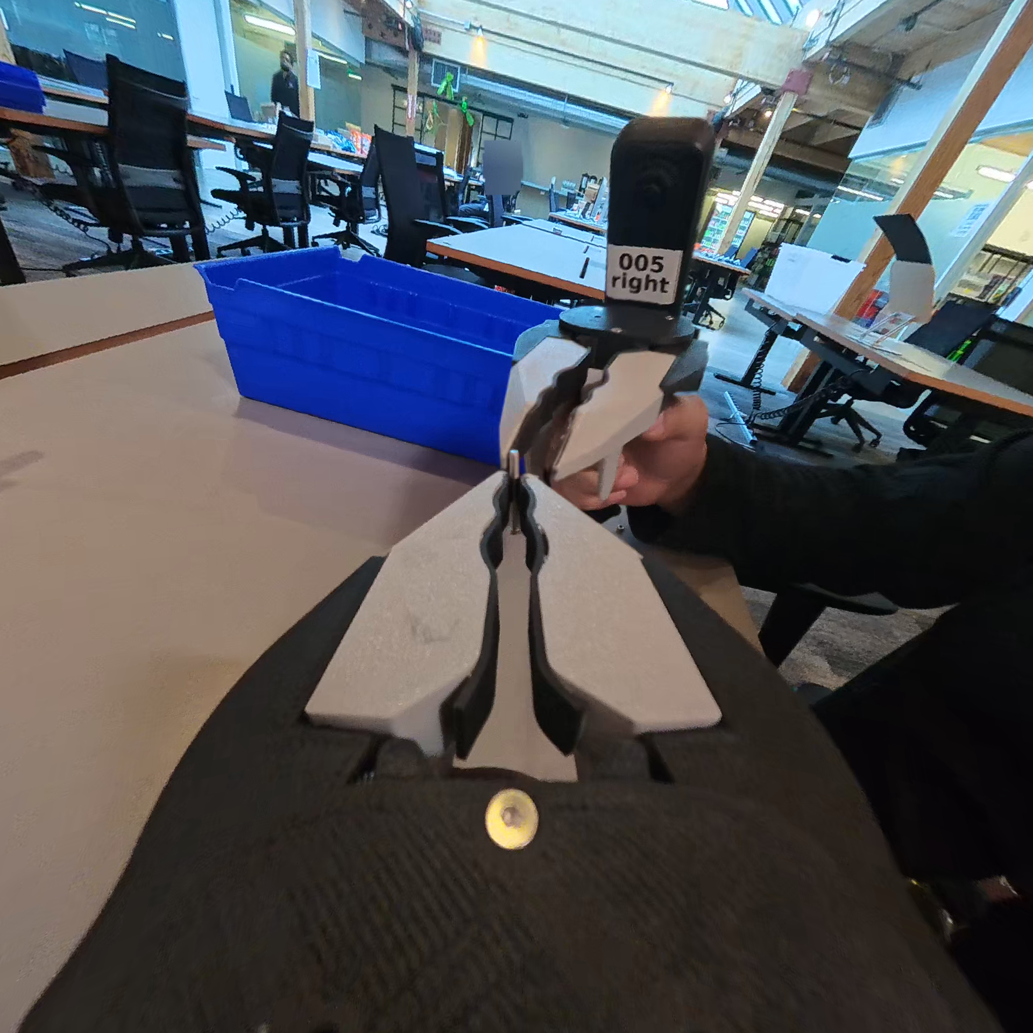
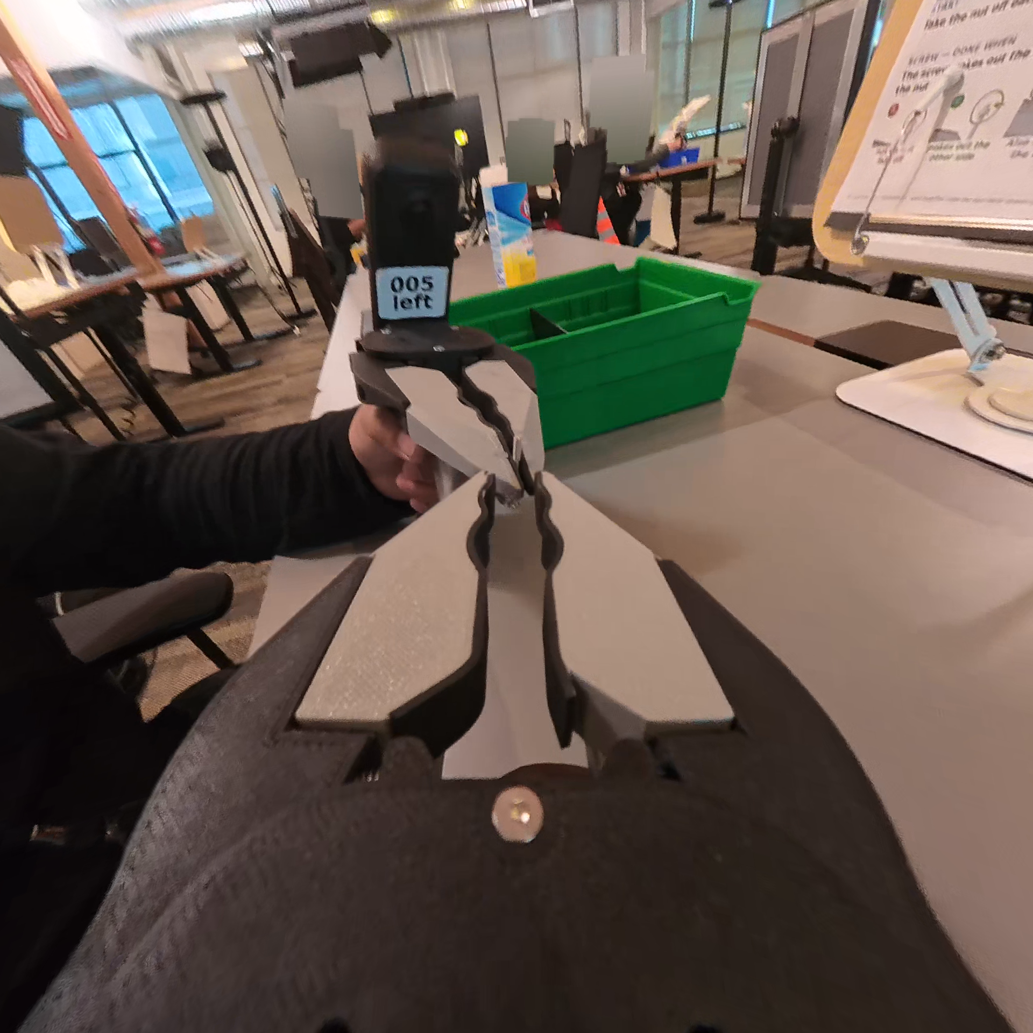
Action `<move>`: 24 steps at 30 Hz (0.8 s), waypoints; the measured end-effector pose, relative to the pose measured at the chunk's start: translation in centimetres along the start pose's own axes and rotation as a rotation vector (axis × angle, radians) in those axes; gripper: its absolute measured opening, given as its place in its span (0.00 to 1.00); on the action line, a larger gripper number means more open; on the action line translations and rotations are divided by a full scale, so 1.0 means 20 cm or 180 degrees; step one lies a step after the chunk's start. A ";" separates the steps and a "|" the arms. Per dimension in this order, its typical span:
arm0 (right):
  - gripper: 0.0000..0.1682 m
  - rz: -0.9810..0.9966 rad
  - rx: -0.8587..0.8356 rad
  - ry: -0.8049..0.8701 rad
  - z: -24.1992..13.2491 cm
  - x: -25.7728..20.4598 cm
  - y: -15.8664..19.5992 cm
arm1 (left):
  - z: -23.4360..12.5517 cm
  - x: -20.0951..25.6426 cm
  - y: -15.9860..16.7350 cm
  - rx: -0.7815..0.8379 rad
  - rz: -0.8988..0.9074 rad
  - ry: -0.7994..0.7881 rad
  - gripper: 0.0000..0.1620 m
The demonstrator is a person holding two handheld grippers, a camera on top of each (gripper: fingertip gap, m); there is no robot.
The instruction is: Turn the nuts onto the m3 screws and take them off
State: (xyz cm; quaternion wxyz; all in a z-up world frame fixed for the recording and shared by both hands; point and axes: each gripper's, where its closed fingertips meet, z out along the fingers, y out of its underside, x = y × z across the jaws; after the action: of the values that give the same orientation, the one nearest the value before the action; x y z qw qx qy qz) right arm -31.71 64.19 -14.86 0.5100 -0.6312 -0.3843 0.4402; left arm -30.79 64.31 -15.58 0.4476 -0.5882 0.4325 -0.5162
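Grey table point(image 1: 140, 559), left gripper point(image 1: 512, 486) clamping upright screw point(image 1: 512, 492), right gripper point(image 2: 511, 492) parted narrowly, empty

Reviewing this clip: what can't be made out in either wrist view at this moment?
- Nut: too small to find in either view; around the screw, the left tool fingers hide it.
- Right tool grip: its tips meet the left tool, so any contact is hidden.
- Blue bin contents: its wall hides them in the left view.
- Green bin floor: mostly hidden by its walls.
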 end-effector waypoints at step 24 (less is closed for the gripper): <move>0.01 0.0311 -0.0034 -0.0130 0.03 -0.01 0.03 | 0.05 0.02 0.08 -0.0238 0.0023 0.0017 0.00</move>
State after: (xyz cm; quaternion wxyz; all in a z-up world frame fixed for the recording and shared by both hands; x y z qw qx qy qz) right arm -32.41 64.10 -15.52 0.4765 -0.6429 -0.3657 0.4753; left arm -29.86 63.69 -17.18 0.4261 -0.6016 0.4549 -0.4996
